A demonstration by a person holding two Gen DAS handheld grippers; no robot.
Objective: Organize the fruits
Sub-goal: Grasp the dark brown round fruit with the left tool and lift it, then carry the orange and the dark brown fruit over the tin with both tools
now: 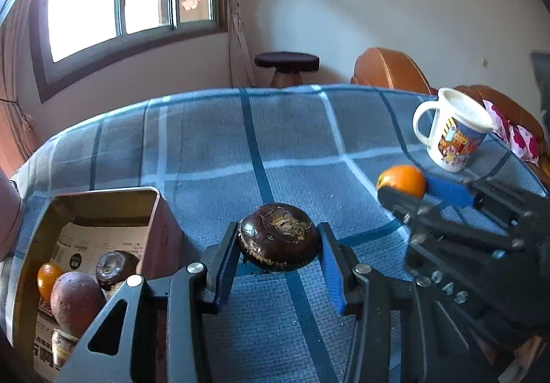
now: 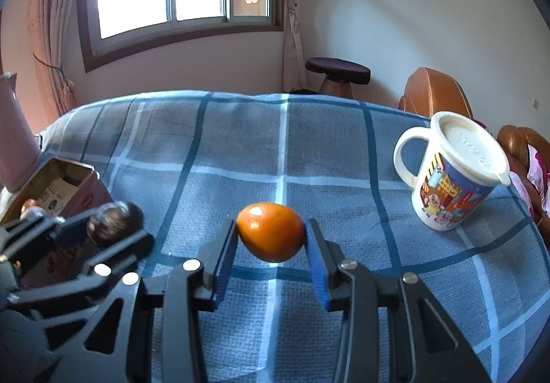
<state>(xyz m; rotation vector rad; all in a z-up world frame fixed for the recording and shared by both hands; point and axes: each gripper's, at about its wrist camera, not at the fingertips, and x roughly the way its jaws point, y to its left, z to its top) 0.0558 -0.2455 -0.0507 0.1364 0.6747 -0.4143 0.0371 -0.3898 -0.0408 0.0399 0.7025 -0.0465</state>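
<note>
My left gripper (image 1: 279,238) is shut on a dark brown water chestnut (image 1: 278,236), held just above the blue checked cloth. To its left stands an open tin box (image 1: 103,197) holding a small orange fruit (image 1: 47,280), a purple-brown fruit (image 1: 76,300) and another dark chestnut (image 1: 115,268). My right gripper (image 2: 271,238) is shut on an orange kumquat (image 2: 271,236), lifted over the cloth. The right gripper with its kumquat (image 1: 401,181) also shows at the right of the left wrist view. In the right wrist view the left gripper's chestnut (image 2: 113,223) and the tin box (image 2: 65,183) lie at the left.
A lidded cartoon mug (image 2: 453,173) stands on the cloth at the right. A pink jug (image 2: 13,139) sits behind the tin box. Beyond the table's far edge are a dark stool (image 2: 338,72) and an orange sofa (image 2: 436,92).
</note>
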